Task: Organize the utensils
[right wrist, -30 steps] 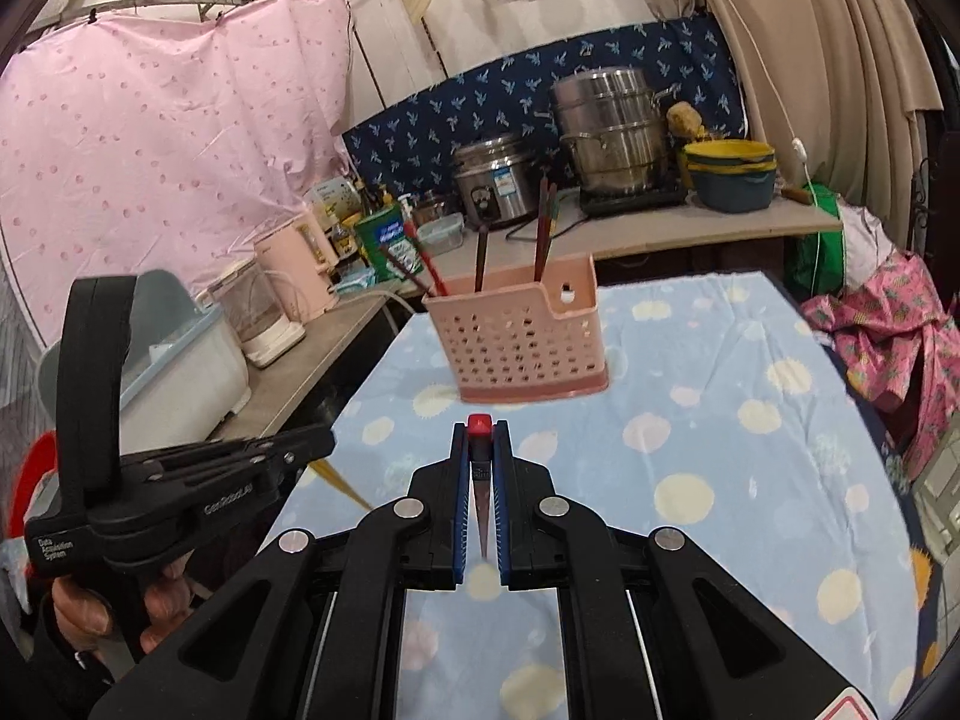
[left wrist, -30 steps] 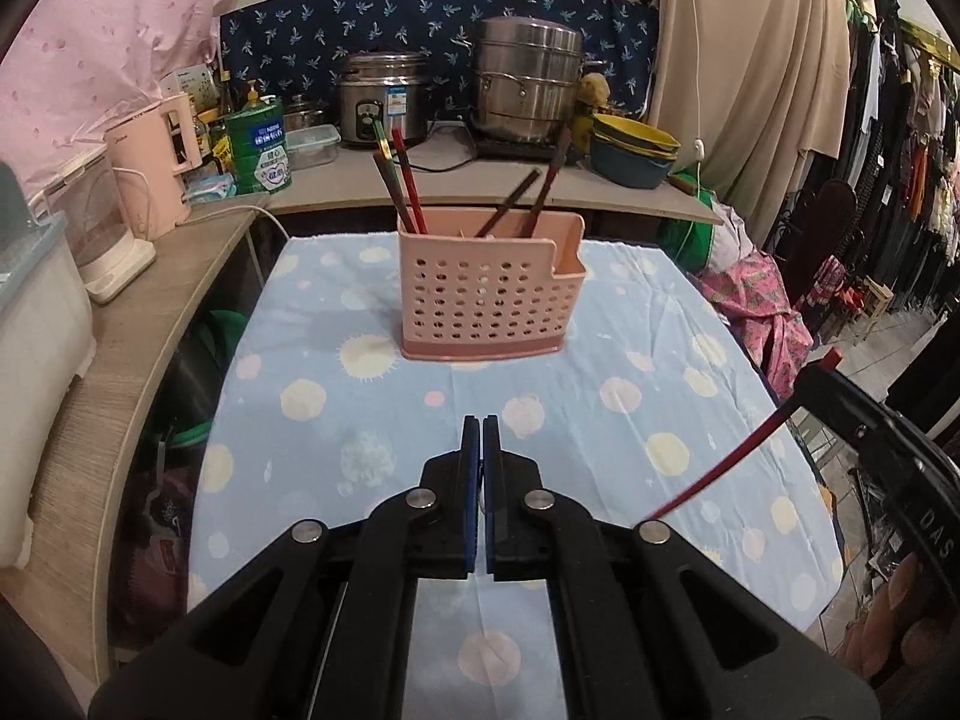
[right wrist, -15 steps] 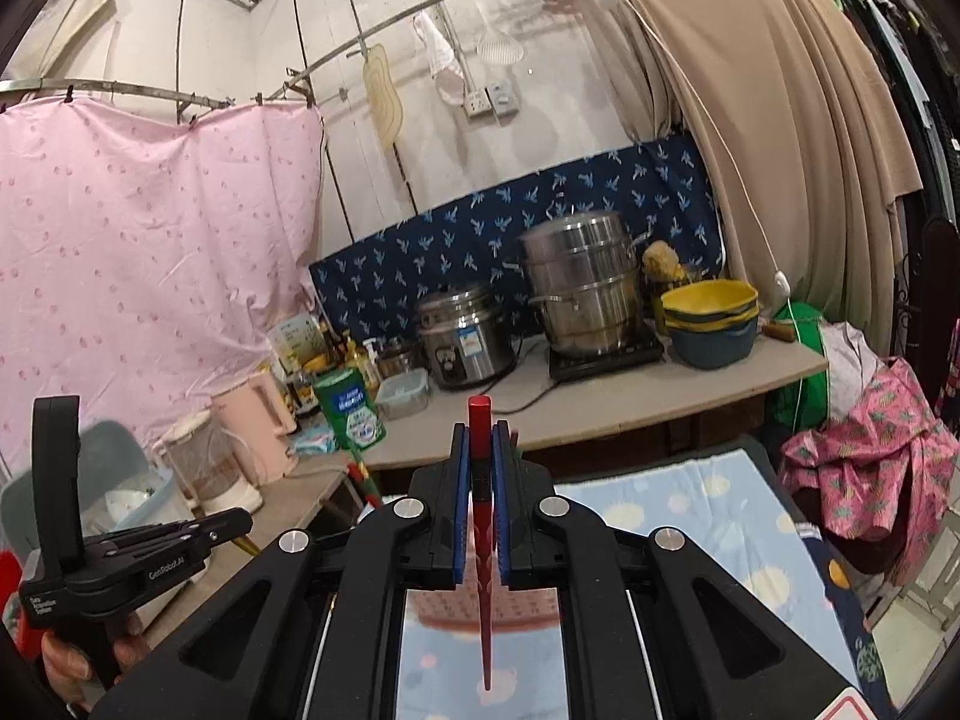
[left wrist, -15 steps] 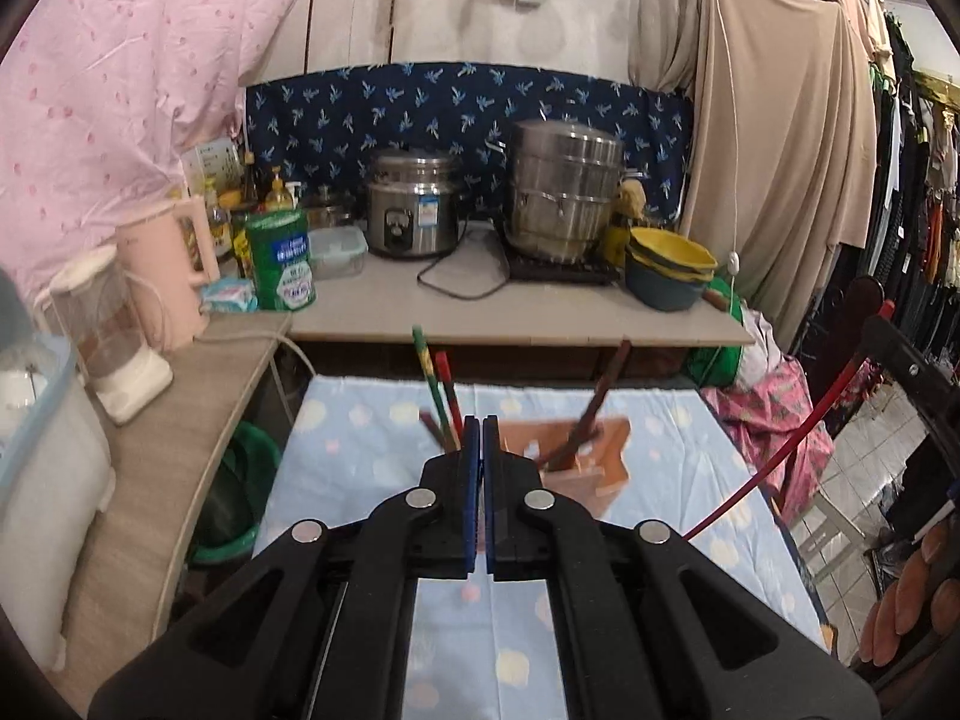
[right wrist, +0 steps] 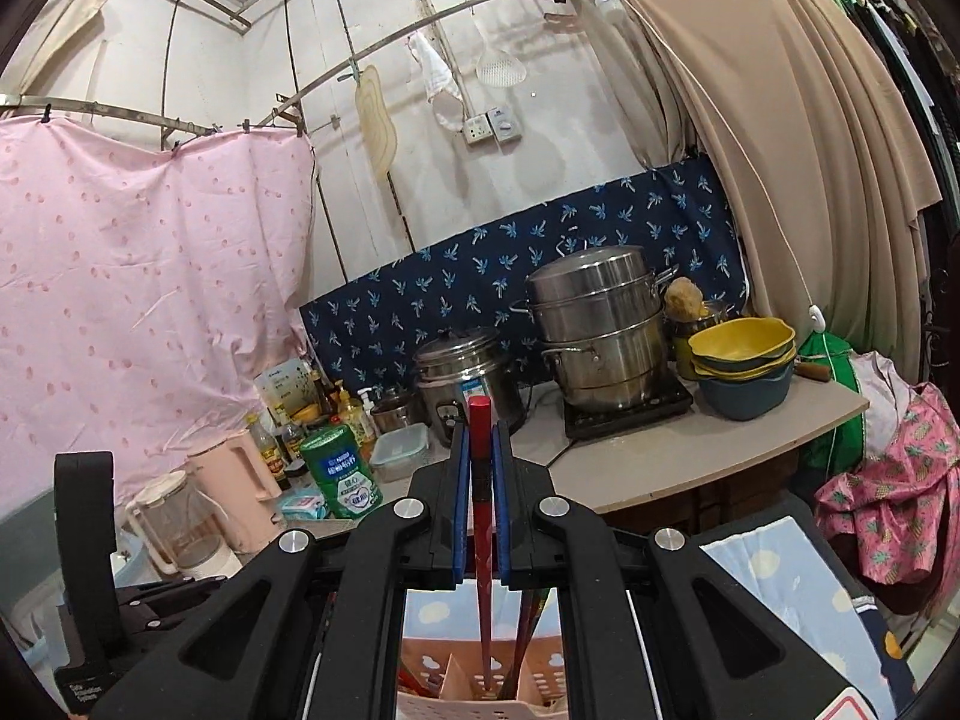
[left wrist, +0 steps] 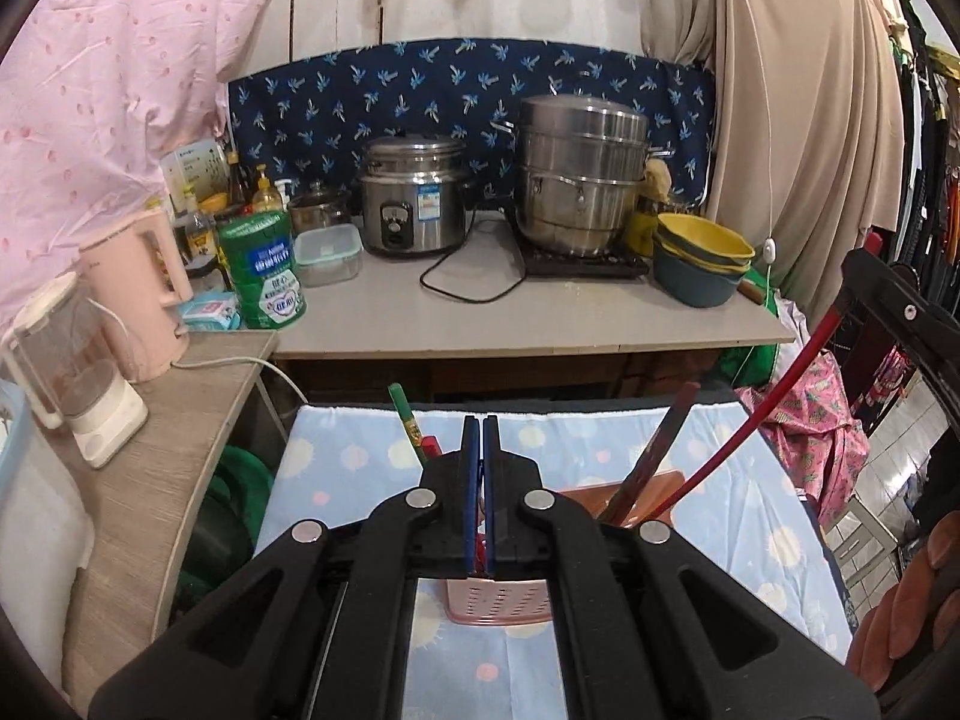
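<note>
A pink perforated utensil basket stands on the blue spotted tablecloth, holding several chopsticks. My left gripper is shut and empty, right above the basket's left half. My right gripper is shut on a red chopstick; its lower tip reaches down into the basket. The same chopstick shows in the left wrist view slanting from the right gripper into the basket. A green-topped chopstick and a brown one stick out of the basket.
A counter behind the table carries a rice cooker, a steel steamer pot, stacked bowls and a green tin. A pink kettle and a blender stand on the left shelf. Clothes hang at the right.
Both grippers have risen and moved forward over the basket. The red chopstick, held low beside the table before, now points down into the basket.
</note>
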`<action>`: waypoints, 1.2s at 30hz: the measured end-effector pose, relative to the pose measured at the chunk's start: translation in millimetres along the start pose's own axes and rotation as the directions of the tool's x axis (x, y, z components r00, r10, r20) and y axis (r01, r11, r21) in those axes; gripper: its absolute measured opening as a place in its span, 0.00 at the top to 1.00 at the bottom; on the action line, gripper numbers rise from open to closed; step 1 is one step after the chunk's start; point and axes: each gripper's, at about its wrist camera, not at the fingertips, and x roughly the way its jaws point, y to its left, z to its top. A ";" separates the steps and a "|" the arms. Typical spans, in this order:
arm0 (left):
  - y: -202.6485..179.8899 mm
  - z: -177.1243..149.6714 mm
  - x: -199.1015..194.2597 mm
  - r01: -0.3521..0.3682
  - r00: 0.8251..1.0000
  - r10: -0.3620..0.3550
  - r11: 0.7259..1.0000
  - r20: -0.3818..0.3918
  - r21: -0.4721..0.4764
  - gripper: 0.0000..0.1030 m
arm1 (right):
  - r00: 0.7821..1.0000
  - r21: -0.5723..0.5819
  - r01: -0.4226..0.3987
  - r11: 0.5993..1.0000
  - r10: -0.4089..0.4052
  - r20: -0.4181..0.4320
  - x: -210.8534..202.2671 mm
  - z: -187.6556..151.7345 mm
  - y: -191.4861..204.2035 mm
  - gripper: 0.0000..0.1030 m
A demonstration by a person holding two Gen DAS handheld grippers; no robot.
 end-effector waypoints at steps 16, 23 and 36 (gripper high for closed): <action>5.5 -17.4 33.2 0.002 0.999 -0.003 0.999 -0.052 -0.033 0.82 | 0.985 0.006 0.011 1.000 -0.010 -0.173 47.2 -56.5 -10.2 0.86; 2.9 -19.1 21.2 -0.005 0.999 0.004 1.000 -0.034 -0.027 0.71 | 0.985 0.021 0.011 1.000 -0.008 -0.173 35.0 -55.6 -10.4 0.77; -3.4 -57.3 -29.4 -0.024 0.999 0.023 0.999 -0.040 -0.028 0.53 | 0.961 0.023 0.018 1.000 -0.011 -0.277 -21.0 -89.3 -7.1 0.64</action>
